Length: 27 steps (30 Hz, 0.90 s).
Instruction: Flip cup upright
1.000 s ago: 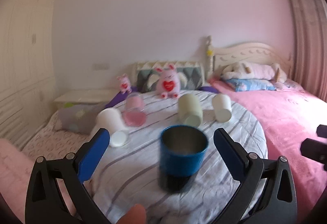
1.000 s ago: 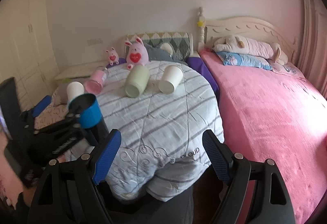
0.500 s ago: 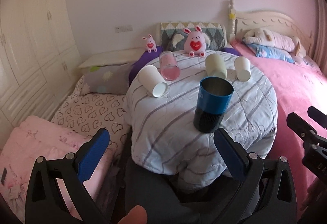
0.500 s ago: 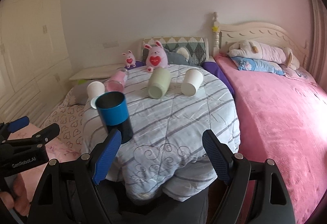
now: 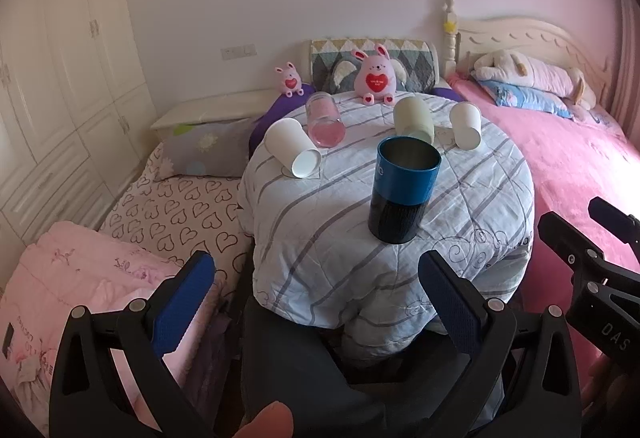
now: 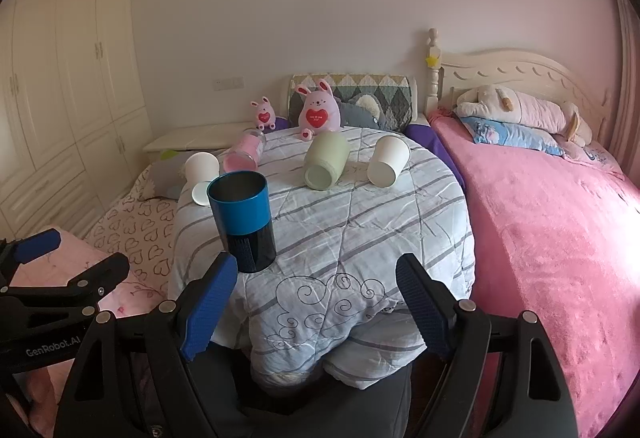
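Observation:
A blue and black cup stands upright on the round table with the striped cloth; it also shows in the right wrist view. Behind it lie a white cup, a pink cup, a green cup and another white cup, all on their sides. My left gripper is open and empty, back from the table's near edge. My right gripper is open and empty, also at the near edge.
A pink bed lies to the right. A mattress with heart print and a pink quilt lie to the left. Two pink plush rabbits sit behind the table. Wardrobes line the left wall.
The left gripper let go of the blue cup and drew back from it; the cup now stands alone. The right gripper also drew back a little.

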Tool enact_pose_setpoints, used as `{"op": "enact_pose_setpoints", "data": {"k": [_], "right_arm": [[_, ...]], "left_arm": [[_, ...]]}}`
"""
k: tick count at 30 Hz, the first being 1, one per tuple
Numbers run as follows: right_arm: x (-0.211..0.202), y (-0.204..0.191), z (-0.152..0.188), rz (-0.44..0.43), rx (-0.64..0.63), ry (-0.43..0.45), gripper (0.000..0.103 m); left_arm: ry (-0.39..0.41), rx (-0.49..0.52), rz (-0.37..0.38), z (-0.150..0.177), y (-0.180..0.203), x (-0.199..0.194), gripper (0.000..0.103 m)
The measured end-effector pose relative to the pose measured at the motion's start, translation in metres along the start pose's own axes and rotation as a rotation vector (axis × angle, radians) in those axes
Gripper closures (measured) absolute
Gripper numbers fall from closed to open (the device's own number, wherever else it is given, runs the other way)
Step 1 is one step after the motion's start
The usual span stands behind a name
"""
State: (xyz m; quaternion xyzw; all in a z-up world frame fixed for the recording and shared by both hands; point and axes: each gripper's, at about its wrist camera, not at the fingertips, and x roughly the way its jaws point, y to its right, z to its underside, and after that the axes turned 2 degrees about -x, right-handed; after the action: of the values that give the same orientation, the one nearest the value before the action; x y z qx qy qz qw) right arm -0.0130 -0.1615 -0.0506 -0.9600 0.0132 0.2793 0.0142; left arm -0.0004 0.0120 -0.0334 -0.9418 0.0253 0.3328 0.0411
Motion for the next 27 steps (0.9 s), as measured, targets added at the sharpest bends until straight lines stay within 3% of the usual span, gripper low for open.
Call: {"op": "enact_pose_setpoints", "data": {"k": [27], "right_arm": [[-0.0034,0.0023,-0.0015,0.002,0.002,0.002,0.020]], "left_arm": [[0.007,0.001,-0.005,-0.0022,0.0003,-0.0038,0.000]]}}
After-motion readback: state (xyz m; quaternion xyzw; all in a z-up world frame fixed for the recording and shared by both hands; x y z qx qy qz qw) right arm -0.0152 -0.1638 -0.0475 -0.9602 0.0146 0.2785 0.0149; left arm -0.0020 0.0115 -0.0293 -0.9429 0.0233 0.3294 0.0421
